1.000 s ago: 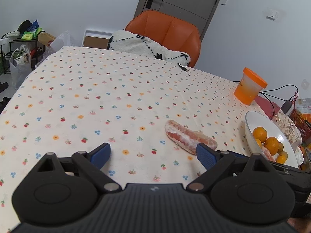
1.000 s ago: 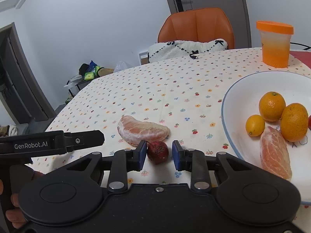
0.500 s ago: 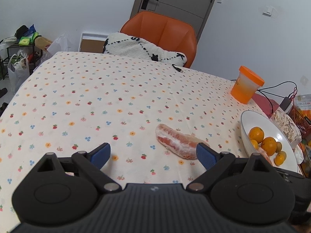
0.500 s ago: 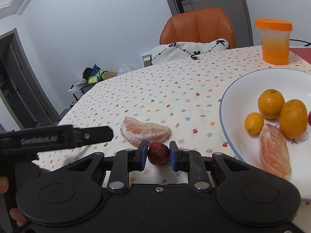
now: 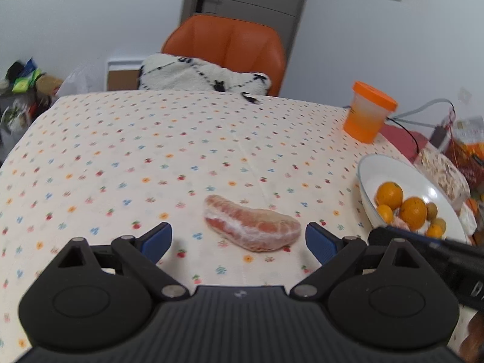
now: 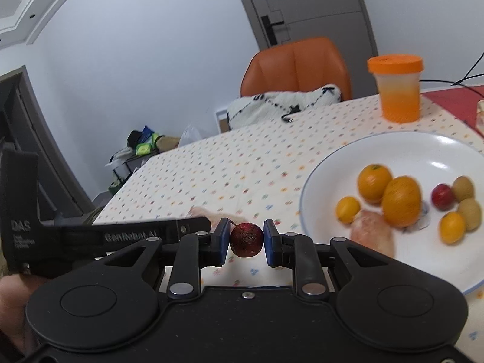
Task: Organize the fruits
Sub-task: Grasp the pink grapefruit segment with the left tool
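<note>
A small dark red fruit [image 6: 245,239] with a stem is pinched between the blue pads of my right gripper [image 6: 245,242], lifted above the tablecloth left of the white bowl [image 6: 338,157]. The bowl holds oranges [image 6: 400,201], small yellow fruits, a red fruit [image 6: 442,197] and a pomelo segment [image 6: 373,230]. In the left wrist view my left gripper [image 5: 239,239] stands open, its pads on either side of a peeled pomelo segment [image 5: 252,227] that lies on the cloth. The bowl [image 5: 370,169] sits to the right there.
An orange-lidded tub [image 5: 367,112] stands at the table's far right, with cables and packets [image 5: 459,139] beyond the bowl. An orange chair [image 5: 227,45] with a white cushion [image 5: 199,74] is at the far edge. A cluttered rack [image 5: 18,90] stands left of the table.
My right gripper closed on the red fruit and lifted it, swinging toward the bowl. My left gripper moved so the pomelo segment now lies between its open pads.
</note>
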The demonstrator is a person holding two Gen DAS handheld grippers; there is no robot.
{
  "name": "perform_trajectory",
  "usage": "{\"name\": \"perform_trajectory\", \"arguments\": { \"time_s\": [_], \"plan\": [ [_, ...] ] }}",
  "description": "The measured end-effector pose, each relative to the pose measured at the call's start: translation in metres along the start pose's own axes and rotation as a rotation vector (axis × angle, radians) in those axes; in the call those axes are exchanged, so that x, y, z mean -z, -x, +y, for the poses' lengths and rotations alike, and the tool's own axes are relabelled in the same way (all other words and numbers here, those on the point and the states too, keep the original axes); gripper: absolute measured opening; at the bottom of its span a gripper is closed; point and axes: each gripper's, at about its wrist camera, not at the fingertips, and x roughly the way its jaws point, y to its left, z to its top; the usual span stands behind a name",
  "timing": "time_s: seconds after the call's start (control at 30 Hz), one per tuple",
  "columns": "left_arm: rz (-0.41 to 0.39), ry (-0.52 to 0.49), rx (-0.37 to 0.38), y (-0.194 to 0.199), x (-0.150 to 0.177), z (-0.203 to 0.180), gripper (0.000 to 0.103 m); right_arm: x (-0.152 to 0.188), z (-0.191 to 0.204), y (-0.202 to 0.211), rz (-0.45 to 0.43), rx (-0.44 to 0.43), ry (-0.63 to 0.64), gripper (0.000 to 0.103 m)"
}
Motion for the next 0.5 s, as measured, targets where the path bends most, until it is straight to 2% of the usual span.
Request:
{"name": "perform_trajectory", "arguments": {
  "time_s": [0.33,0.5],
  "plan": [
    [0.045,-0.063,-0.035,-0.024,-0.006,-0.011,0.094,-0.007,-0.012,0.01,-0.043,0.014,-0.021,0.022],
    [0.041,-0.165,-0.051,-0.034,-0.008,-0.022,0.094,-0.007,-0.015,0.01,-0.044,0.018,-0.028,0.022]
  ]
}}
